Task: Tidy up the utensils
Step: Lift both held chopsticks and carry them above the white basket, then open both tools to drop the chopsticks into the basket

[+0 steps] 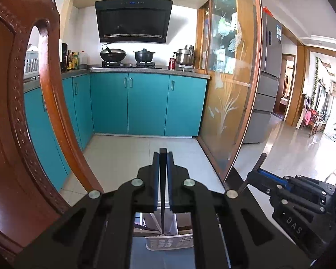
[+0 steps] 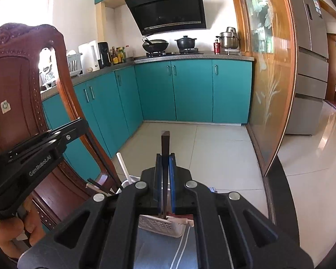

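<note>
**Both grippers clamped on chopsticks above the utensil basket**

Nearest, at 6 o'clock in both wrist views, a white perforated basket point(image 1: 168, 242) stands on a grey cloth-covered surface point(image 2: 154, 251). The left gripper point(image 1: 163, 157) is clenched on a dark chopstick point(image 1: 162, 190); its long axis runs 12 to 6 o'clock, lower tip inside the basket. The right gripper point(image 2: 165, 159) is likewise clenched on a second dark chopstick point(image 2: 165, 157), same axis, blunt end protruding past the fingertips at 12 o'clock, lower end entering the basket. In the right view, a white utensil handle point(image 2: 124, 168) leans at 10 o'clock from the basket area.

A carved wooden chair back point(image 1: 15, 112) occupies 9 o'clock, close to the left gripper. At 3 o'clock a dark curved table edge point(image 2: 286, 201) bounds the surface. Beyond lies open tiled floor point(image 1: 145, 152), then teal cabinets point(image 1: 145, 103), a stove with wok point(image 1: 112, 55) and pots, and a range hood point(image 1: 132, 20) at 12 o'clock. A glass sliding door point(image 1: 233, 78) stands at 2 o'clock.
</note>
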Available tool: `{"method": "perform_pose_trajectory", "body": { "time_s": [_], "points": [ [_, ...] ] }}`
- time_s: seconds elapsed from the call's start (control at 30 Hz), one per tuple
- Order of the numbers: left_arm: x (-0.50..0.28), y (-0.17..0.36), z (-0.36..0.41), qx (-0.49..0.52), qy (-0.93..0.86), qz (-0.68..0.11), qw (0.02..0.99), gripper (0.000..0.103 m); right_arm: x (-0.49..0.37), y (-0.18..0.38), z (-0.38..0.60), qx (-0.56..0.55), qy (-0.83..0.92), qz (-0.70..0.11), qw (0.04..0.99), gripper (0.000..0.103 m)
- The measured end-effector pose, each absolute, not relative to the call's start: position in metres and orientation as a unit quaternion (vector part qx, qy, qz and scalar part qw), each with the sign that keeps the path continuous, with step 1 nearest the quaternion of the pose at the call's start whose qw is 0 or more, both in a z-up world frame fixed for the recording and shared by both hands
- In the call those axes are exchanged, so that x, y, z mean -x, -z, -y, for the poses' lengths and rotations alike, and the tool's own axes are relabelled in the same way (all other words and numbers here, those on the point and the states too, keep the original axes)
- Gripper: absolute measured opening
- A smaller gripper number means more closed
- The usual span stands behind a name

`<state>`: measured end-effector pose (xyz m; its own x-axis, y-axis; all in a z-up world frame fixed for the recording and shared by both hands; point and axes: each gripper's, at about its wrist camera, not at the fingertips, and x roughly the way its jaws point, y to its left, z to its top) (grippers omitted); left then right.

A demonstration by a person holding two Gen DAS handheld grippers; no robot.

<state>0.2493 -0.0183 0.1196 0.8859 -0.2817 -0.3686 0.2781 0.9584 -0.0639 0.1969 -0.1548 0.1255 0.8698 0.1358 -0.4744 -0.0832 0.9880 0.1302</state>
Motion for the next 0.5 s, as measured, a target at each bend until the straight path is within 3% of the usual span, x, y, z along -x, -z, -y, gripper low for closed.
{"method": "perform_pose_trajectory", "body": {
  "time_s": [0.43,0.47,0.5],
  "points": [
    [-0.268,-0.101,0.022,0.007,0.138,-0.209,0.968,0.007,-0.19,-0.117,0.155,-0.047,-0.057,-0.245,0.967,0.007],
    [-0.267,-0.101,0.023,0.007,0.135,-0.206,0.969,0.01,-0.188,-0.117,0.155,-0.045,-0.056,-0.243,0.967,0.011],
    [-0.265,-0.102,0.023,0.005,0.131,-0.203,0.97,0.02,-0.186,-0.118,0.155,-0.044,-0.056,-0.24,0.968,0.015]
  ]
}}
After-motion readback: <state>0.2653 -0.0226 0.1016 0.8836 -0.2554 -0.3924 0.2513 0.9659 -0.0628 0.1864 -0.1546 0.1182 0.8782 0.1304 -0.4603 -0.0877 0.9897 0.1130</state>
